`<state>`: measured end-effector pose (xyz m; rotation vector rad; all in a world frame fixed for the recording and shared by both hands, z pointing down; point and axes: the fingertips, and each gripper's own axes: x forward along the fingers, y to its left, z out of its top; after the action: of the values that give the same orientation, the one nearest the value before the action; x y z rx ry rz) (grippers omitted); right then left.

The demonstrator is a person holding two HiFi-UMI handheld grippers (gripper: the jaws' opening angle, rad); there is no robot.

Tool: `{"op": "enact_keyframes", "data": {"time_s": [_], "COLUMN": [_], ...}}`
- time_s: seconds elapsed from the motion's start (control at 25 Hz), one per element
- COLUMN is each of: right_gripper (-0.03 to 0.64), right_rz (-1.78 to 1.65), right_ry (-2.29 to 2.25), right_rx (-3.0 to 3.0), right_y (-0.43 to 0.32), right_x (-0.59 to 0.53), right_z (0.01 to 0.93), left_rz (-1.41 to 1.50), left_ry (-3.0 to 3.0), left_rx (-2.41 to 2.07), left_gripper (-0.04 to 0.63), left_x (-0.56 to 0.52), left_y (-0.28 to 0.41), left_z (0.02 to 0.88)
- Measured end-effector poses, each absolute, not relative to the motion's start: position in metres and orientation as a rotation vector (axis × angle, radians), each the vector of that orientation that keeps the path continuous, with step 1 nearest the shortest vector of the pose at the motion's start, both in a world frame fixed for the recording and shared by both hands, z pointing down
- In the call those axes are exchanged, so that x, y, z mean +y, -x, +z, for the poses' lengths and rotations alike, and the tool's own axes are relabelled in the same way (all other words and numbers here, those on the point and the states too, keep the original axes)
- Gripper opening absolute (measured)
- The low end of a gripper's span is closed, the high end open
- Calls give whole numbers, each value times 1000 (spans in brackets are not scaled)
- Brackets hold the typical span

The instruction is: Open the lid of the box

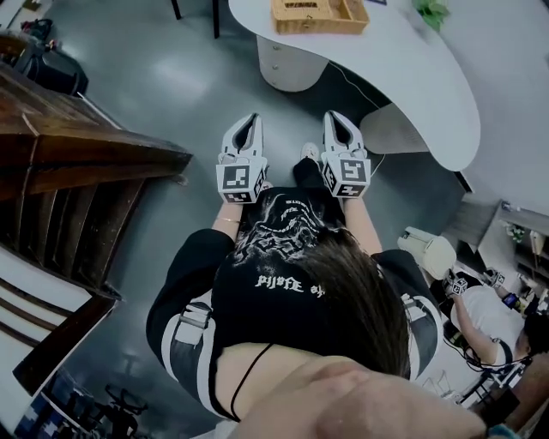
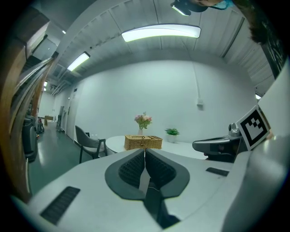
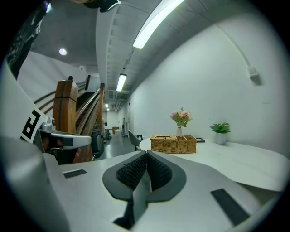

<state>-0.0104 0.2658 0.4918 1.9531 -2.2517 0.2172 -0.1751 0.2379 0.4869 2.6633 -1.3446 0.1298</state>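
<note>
In the head view we see, at the far left, a dark brown wooden staircase [image 1: 81, 159] above the grey floor [image 1: 171, 77]. Right of it, our white left gripper [image 1: 247, 118] and white right gripper [image 1: 336, 117] are held side by side in front of our black printed shirt [image 1: 274, 283], pointing toward the white curved counter [image 1: 420, 86]. The light woven wicker box [image 1: 319, 15] sits on that counter at the top of the view, well apart from both grippers. Only this view looks down on it: a flat lid lies over its left part, while its right end is an open compartment. At the lower right is another person in a white top [image 1: 485, 313], whom neither gripper view shows. The left gripper view tells us what the head view cannot: the black ribbed left fingers [image 2: 131, 168] are clenched together on nothing. Beyond them stand a dark chair [image 2: 88, 142], pink flowers in a vase [image 2: 143, 120] behind the box, and a small green potted plant [image 2: 171, 132]. The right gripper view shows the black ribbed right fingers [image 3: 159, 172] likewise pressed tight and empty, with the box just right of their tips and the left gripper's side in front of the staircase.
</note>
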Motion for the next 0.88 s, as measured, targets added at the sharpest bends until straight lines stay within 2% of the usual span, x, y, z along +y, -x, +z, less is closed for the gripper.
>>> {"op": "enact_keyframes", "data": {"time_s": [0.88], "right_gripper": [26], "right_rz": [160], "right_ry": [-1634], "right_rx": [-2437], "right_y": [-117], "right_x": [107], "right_z": [499], "left_rz": [155], "left_ry": [-2507], "left_rx": [-1588], "left_gripper": [25], "left_x": [113], "left_y": [45], "left_z": [493]}}
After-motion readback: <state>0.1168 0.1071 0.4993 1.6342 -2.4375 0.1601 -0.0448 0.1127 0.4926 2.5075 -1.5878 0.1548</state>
